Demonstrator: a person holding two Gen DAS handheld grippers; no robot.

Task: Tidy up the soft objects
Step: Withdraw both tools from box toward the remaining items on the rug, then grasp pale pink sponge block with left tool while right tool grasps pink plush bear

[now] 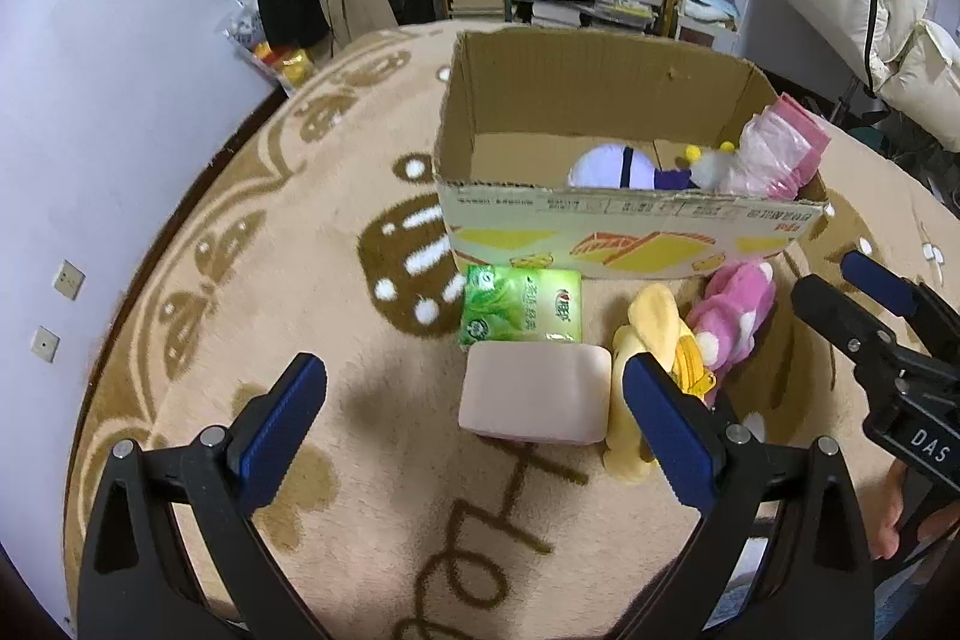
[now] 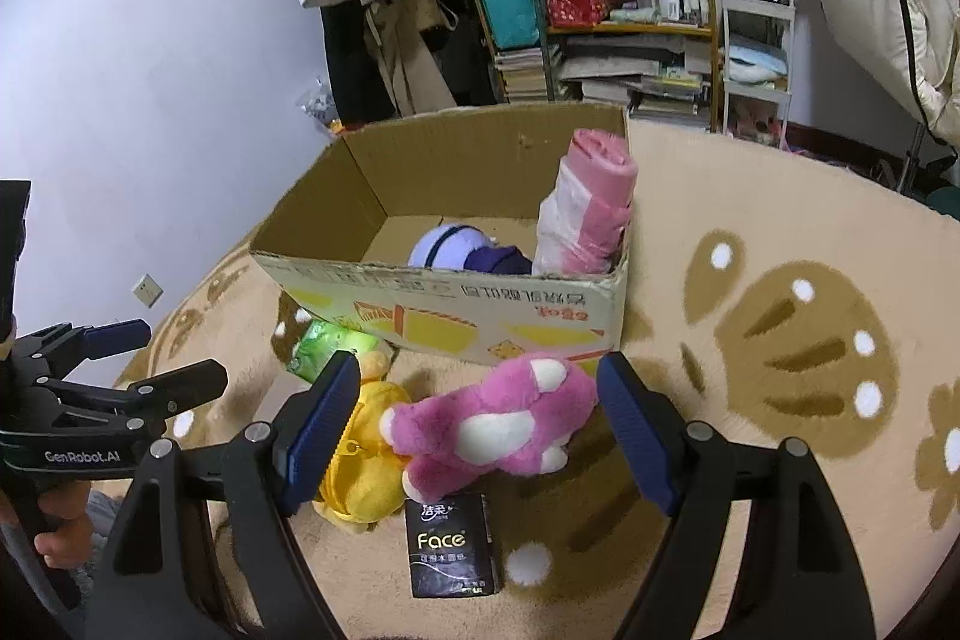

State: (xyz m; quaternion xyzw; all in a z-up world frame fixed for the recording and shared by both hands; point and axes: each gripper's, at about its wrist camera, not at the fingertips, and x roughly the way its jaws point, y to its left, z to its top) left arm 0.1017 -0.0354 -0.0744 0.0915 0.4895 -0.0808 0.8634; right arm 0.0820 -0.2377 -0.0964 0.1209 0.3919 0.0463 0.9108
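both grippers, right gripper (image 2: 474, 436) and left gripper (image 1: 474, 424), hang open and empty. the pink plush (image 2: 492, 430) lies between the right fingers, touching the yellow plush (image 2: 360, 460); closing could snag both before the box (image 2: 456, 304).

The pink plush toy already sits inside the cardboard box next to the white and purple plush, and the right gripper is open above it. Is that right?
Not quite. The pink plush toy is not in the cardboard box; it lies on the rug in front of it, beside the yellow plush, as the right wrist view shows. The right gripper is indeed open above it.
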